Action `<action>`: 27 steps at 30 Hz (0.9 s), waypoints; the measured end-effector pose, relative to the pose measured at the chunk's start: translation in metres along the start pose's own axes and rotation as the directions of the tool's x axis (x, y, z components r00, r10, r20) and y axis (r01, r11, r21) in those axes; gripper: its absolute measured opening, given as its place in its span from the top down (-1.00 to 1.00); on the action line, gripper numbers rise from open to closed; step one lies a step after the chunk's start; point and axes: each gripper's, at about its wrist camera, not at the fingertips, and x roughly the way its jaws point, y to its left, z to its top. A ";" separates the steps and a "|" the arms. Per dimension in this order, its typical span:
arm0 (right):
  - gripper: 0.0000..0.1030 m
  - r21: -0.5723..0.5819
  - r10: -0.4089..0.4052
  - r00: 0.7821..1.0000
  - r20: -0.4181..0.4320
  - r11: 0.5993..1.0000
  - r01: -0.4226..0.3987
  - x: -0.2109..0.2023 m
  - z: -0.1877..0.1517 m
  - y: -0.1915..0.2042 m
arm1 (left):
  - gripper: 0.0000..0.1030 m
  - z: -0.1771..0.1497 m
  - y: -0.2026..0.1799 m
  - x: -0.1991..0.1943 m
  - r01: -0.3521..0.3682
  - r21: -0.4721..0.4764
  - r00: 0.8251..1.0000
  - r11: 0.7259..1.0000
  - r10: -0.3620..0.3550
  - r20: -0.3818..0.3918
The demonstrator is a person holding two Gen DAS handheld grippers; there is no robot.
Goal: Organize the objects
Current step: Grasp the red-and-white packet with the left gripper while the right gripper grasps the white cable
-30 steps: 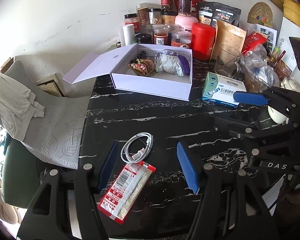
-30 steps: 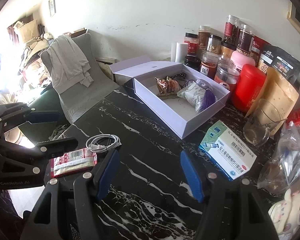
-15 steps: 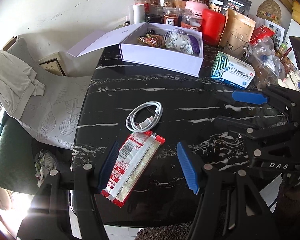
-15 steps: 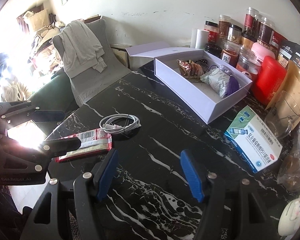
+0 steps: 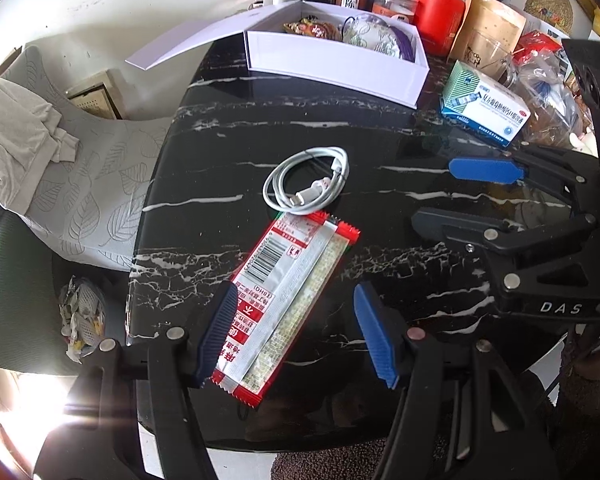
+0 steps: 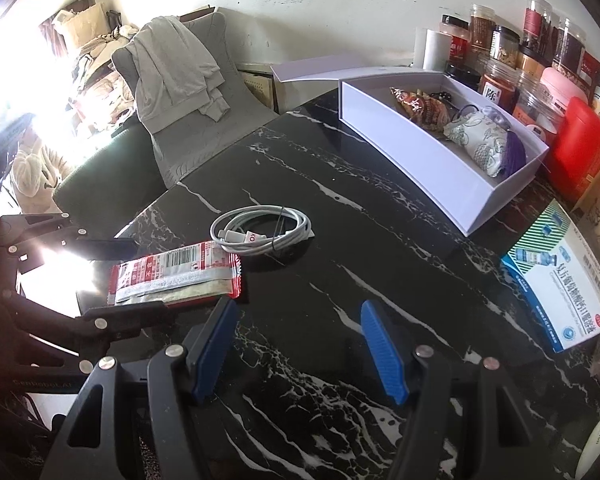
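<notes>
1. The left tongs (image 5: 294, 330) are held apart astride the flat sachet (image 5: 286, 306) near the table (image 5: 228, 140) edge; it may be pushed off
2. The right tongs (image 6: 296, 350) are held apart, empty; the cable (image 6: 260, 230) may be snagged

A grey garment (image 6: 172, 68) drapes over the cushioned chair (image 6: 204, 128).

A black marble table (image 6: 340, 216) stands by a white wall (image 6: 320, 8), a grey chair (image 6: 204, 120) alongside, glare flooding the left.
</notes>
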 end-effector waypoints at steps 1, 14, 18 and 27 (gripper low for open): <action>-0.27 -0.001 0.003 1.000 -0.004 1.000 -0.003 0.003 0.002 0.001 | -0.14 0.000 0.002 0.004 0.000 0.000 1.000 1.000 0.000 -0.007; -0.52 -0.045 0.070 0.997 -0.032 0.996 -0.071 0.039 0.030 0.015 | -0.33 0.002 0.035 0.038 0.020 -0.061 0.998 0.998 -0.024 -0.055; -0.65 -0.074 0.097 0.995 -0.029 0.992 -0.098 0.048 0.043 0.024 | -0.34 0.004 0.040 0.039 0.020 -0.061 0.998 0.998 -0.024 -0.060; -0.70 -0.067 0.081 0.994 -0.073 0.994 -0.085 0.085 0.059 0.024 | -0.42 0.008 0.038 0.042 0.009 -0.025 0.998 1.000 -0.011 -0.064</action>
